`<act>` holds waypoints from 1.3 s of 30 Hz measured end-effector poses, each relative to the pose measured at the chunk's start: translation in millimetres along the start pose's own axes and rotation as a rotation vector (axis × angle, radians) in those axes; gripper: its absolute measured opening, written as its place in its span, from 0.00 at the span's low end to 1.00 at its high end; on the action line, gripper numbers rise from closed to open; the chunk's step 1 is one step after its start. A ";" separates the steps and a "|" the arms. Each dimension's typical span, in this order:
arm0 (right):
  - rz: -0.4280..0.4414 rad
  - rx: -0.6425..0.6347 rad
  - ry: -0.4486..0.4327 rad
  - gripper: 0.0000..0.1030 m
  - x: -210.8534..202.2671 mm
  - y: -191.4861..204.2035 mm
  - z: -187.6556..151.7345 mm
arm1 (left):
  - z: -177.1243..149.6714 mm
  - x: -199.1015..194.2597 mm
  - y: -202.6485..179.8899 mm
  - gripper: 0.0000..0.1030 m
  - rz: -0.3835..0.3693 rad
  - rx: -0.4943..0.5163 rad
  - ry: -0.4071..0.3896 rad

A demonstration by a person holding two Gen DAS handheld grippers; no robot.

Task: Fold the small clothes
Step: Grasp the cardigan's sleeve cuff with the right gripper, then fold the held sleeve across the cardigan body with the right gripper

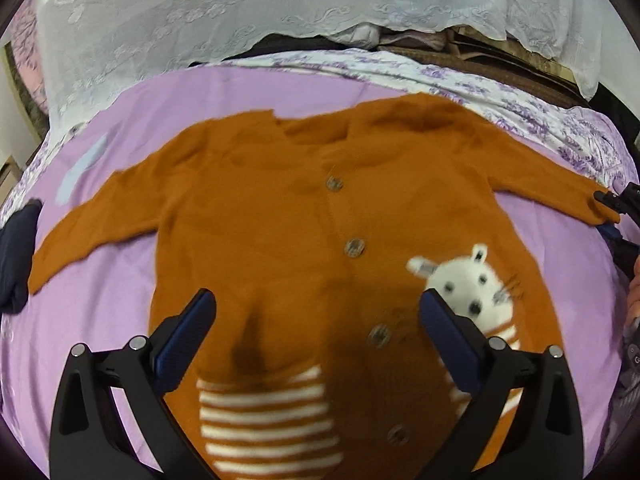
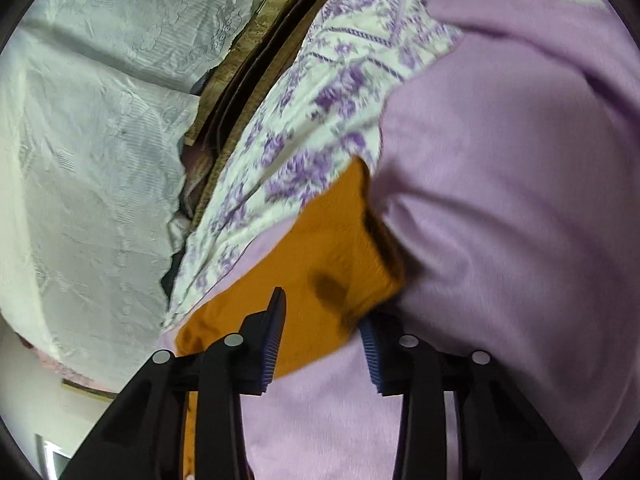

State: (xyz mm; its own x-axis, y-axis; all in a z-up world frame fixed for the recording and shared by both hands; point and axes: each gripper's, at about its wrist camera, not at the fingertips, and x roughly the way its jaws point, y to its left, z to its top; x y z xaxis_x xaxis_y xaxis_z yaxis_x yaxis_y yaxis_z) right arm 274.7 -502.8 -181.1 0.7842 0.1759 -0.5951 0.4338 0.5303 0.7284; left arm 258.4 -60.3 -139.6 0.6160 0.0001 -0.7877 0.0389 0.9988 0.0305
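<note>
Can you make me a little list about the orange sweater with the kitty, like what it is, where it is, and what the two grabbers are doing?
clothing: orange cardigan, buttoned, white animal face on the front
lying: flat, sleeves spread out, on a lilac sheet
left gripper: open above the cardigan's lower front, holding nothing
right gripper: jaws around a sleeve end; grip unclear
nearby: dark cloth at the sheet's edge

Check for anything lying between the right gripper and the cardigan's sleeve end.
Nothing visible does. The right gripper already has the orange sleeve end between its fingers, which look not yet pressed on it. Only the purple sheet lies beneath it.
</note>
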 end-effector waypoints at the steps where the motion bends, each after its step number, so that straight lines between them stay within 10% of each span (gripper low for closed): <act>1: -0.032 -0.016 0.000 0.37 -0.4 4.6 4.0 | 9.3 1.5 -4.1 0.96 0.002 0.001 -0.006; 9: -0.166 0.131 -0.100 0.37 9.3 3.0 13.1 | 89.1 37.8 -22.6 0.96 0.072 -0.116 -0.025; 13: -0.197 0.022 -0.177 0.15 13.2 1.7 7.9 | 110.8 75.1 -42.5 0.96 0.122 -0.107 0.011; 23: -0.085 -0.099 -0.274 0.07 -12.8 23.0 18.2 | 97.7 127.1 -61.6 0.96 0.176 -0.104 0.034; 29: -0.144 0.008 -0.177 0.07 9.4 -5.9 20.9 | 90.1 103.7 -55.6 0.96 0.013 -0.132 -0.046; 39: -0.112 -0.065 -0.245 0.07 -5.8 10.0 16.4 | 89.2 124.4 -86.2 0.96 0.045 -0.014 0.020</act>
State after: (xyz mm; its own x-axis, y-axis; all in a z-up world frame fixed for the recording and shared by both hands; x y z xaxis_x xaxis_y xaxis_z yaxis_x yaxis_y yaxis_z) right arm 281.8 -512.1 -164.8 0.8206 -0.0887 -0.5646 0.5003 0.5889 0.6347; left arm 401.9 -150.8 -185.3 0.6014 0.0455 -0.7977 0.0009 0.9983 0.0576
